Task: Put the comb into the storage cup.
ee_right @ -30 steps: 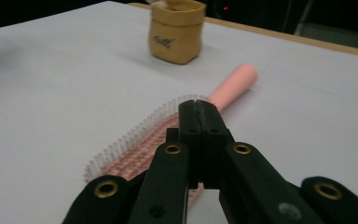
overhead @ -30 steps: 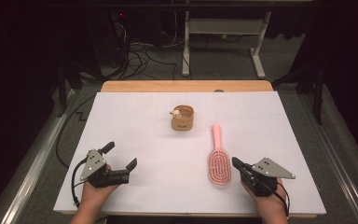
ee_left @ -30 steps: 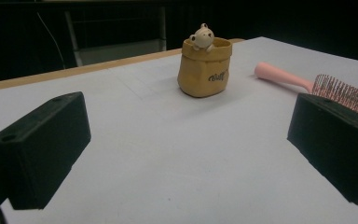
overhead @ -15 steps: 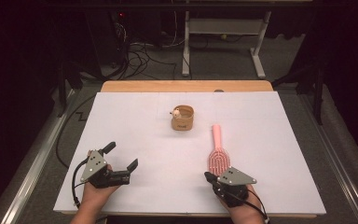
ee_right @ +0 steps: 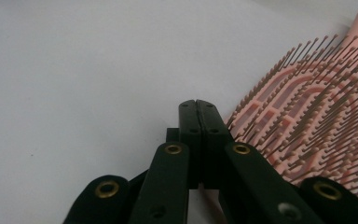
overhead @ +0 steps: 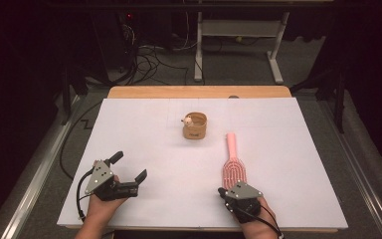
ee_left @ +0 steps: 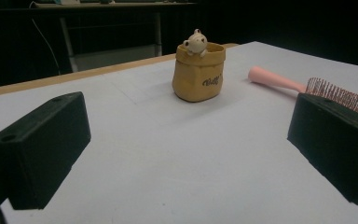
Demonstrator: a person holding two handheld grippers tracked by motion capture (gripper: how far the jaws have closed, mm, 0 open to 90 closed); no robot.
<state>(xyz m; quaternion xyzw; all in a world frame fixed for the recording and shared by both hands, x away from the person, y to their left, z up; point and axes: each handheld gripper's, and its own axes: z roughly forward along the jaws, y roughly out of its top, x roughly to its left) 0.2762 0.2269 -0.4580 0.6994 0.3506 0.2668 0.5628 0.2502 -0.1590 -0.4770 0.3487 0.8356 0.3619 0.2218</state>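
The pink hairbrush is lying bristles-up on the white table, right of centre, its handle pointing far. The right gripper is being held at the brush's near end, jaws pressed fully together with nothing between them. The left gripper is being rested near the left edge, jaws spread wide and empty. A small tan pot with a figurine is standing farther back.

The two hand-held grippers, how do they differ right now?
The left hand-held gripper has its jaws wide apart, while the right hand-held gripper has its jaws pressed together with nothing between. The left sits apart from the pink hairbrush; the right sits at the brush head's edge. Both are low over the white table.
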